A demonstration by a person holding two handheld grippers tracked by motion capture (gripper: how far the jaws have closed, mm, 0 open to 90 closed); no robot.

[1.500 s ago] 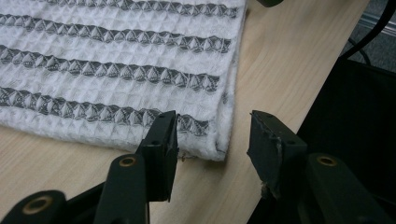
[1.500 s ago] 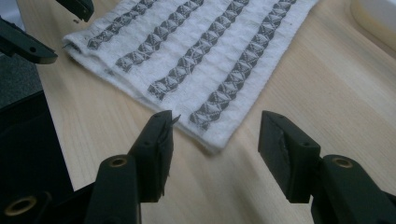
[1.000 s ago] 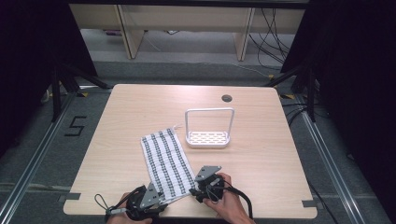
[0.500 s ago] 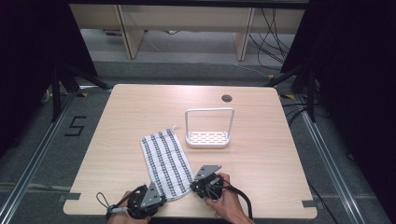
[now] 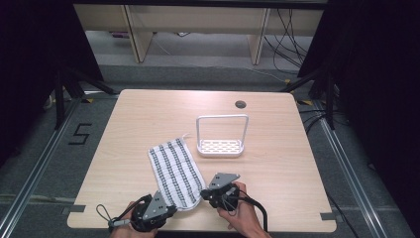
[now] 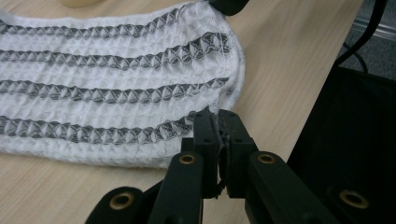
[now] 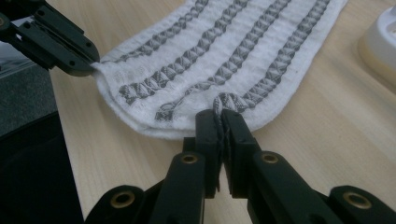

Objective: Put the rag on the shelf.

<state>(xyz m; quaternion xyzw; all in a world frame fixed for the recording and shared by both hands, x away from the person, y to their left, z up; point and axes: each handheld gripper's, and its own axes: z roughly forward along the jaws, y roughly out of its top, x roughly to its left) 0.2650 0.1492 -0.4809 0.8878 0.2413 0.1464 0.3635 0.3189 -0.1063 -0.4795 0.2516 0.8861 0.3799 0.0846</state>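
I am holding the striped cloth (image 5: pixel 174 172) low in frame — left gripper (image 6: pixel 218 122) and right gripper (image 7: pixel 219 122) both pinching thin hem; it may be slipping free on lifting.

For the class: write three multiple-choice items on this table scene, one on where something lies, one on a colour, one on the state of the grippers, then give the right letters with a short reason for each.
1. Where does the white rack stand relative to the striped cloth, seen from the high view?
A. To its right and a little farther back
B. On top of it
C. Off the table

2. What colours is the cloth?
A. Plain red
B. White with dark grey stripes
C. Blue with yellow dots

3. How do the left gripper and the right gripper stand?
A. Both wide open above the cloth
B. One shut, one open
C. Both shut on the cloth's near end

Key: 1 A, the rack sits on bare wood just right of the cloth's far end. 2 B, both gripper views show grey stripes on white weave. 3 C, each gripper view shows cloth pinched between closed jaws.
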